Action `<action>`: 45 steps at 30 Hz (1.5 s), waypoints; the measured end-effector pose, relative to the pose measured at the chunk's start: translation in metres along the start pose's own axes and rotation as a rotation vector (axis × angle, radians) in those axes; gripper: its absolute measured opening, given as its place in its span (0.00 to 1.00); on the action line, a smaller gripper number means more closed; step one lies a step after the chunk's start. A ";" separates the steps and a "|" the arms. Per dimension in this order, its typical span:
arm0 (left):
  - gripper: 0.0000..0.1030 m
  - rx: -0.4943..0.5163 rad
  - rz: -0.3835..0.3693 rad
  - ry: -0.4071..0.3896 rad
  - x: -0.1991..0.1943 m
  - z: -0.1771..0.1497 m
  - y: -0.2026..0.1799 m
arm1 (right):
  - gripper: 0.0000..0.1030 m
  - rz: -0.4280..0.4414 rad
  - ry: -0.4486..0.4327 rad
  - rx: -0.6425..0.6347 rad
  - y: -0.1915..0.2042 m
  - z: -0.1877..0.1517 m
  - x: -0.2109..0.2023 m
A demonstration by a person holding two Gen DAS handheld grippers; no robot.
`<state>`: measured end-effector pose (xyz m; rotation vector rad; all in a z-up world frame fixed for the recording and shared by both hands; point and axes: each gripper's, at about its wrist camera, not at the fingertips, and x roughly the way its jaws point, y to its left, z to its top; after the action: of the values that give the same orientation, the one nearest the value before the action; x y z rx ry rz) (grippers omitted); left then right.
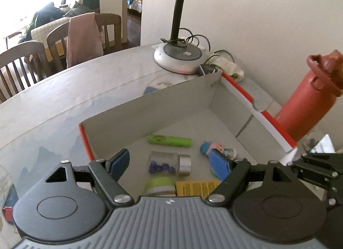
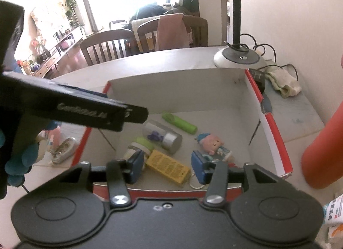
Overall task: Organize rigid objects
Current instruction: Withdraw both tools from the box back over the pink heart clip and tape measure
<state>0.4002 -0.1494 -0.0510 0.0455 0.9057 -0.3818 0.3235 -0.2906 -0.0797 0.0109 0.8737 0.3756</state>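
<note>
A red-and-white cardboard box [image 1: 175, 107] [image 2: 178, 90] stands open on the table. Inside lie a green tube [image 1: 169, 140] [image 2: 180, 123], a clear jar with purple beads and a silver cap [image 1: 169, 163] [image 2: 164, 134], a green-lidded jar [image 1: 159, 185] [image 2: 139, 147], a yellow box [image 1: 195, 186] [image 2: 168, 166] and a small doll [image 1: 216, 149] [image 2: 211, 143]. My left gripper [image 1: 169, 163] is open above the box, over the bead jar. My right gripper [image 2: 168, 166] is open above the box's near edge, over the yellow box. Both are empty.
A red bottle [image 1: 308, 100] [image 2: 323, 148] stands right of the box. A desk lamp [image 1: 180, 58] [image 2: 238, 56], a cable and a cloth [image 2: 283, 81] sit behind it by the wall. Wooden chairs [image 1: 21, 68] stand beyond the table. Small items [image 2: 62, 150] lie left of the box.
</note>
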 end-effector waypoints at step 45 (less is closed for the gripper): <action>0.96 -0.154 0.028 -0.081 -0.145 -0.142 0.214 | 0.84 0.096 0.018 -0.130 0.205 -0.022 0.020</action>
<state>0.2855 0.1217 -0.0525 -0.0977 0.8515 -0.2850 0.2536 -0.0955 -0.0754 -0.0712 0.8668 0.5228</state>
